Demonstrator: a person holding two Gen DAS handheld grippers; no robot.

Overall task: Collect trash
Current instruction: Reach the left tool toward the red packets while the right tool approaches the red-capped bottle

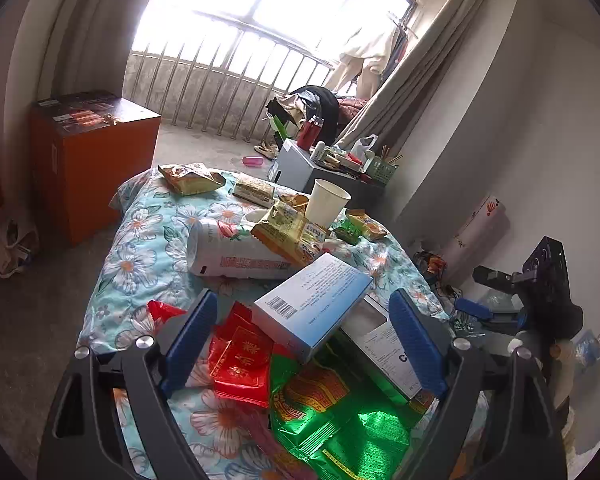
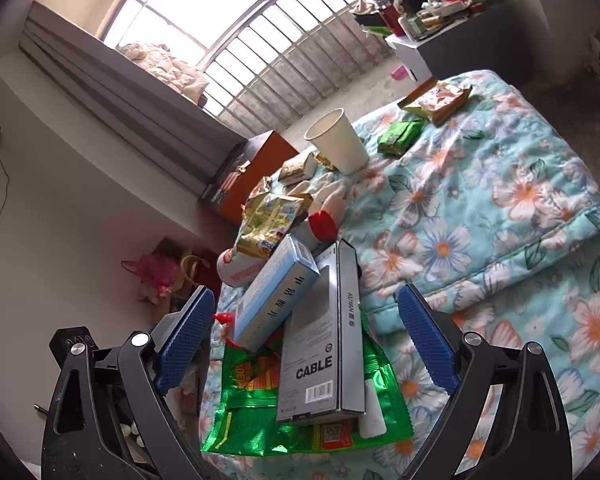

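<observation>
Trash lies piled on a floral quilt (image 1: 148,264) (image 2: 500,208). My left gripper (image 1: 302,340) is open over a light blue box (image 1: 312,304), a red packet (image 1: 240,360) and a green foil bag (image 1: 340,420). My right gripper (image 2: 306,338) is open around a grey cable box (image 2: 324,344) that lies on the green bag (image 2: 260,420), with the blue box (image 2: 276,284) leaning beside it. Further off are a white paper cup (image 1: 326,200) (image 2: 338,142), a white bottle (image 1: 228,252), yellow snack wrappers (image 1: 292,232) (image 2: 268,220) and a small green packet (image 2: 400,136).
An orange cabinet (image 1: 92,160) stands left of the bed. A cluttered low table (image 1: 332,168) sits beyond the bed by the window railing (image 1: 220,92). The right gripper's body (image 1: 540,300) shows at the right of the left view. A pink bag (image 2: 152,272) lies on the floor.
</observation>
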